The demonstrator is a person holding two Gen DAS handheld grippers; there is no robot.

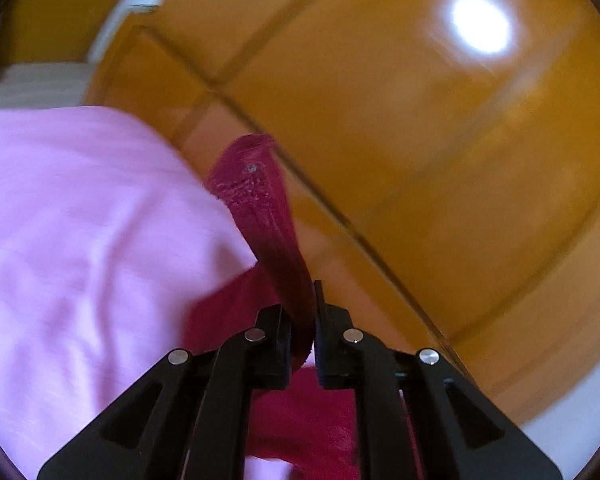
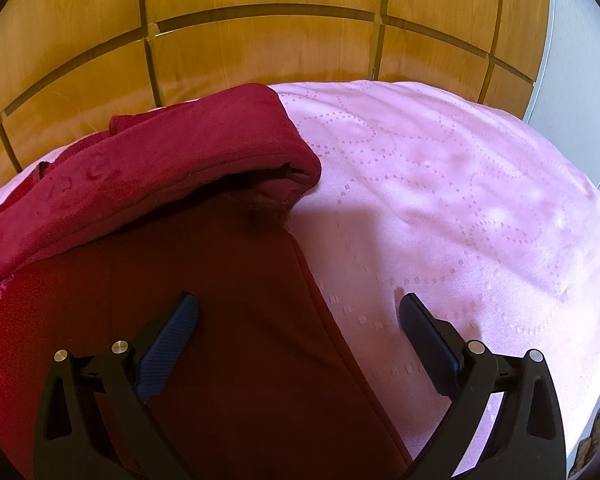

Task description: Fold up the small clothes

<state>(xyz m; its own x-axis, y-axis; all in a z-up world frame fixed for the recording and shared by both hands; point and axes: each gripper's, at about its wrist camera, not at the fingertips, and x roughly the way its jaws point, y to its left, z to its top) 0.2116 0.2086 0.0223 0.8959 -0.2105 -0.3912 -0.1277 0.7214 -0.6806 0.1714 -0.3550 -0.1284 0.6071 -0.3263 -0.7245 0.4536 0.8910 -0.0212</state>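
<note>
The small dark-red velvety garment [image 2: 147, 216] lies on a pink cloth cover with a dotted woven pattern [image 2: 440, 184], spread over a rounded support that stands before wooden panelling [image 2: 259, 48]; its upper part is already doubled over into a thick roll running roughly left to right across the far side, while a flatter panel extends back toward the camera. The left gripper [image 1: 303, 320] has its jaws clamped on a narrow strip of the same red fabric, which sticks up and forward from the pinch, off the cover. The right gripper [image 2: 300, 312] hangs just above the cloth with its jaws wide apart, holding nothing: one finger is over the flat red panel, the other over bare pink cover, so the panel's right-hand edge runs lengthwise between them. Judging by that, the right gripper is well placed to close on this edge, while the left controls the lifted end.
</note>
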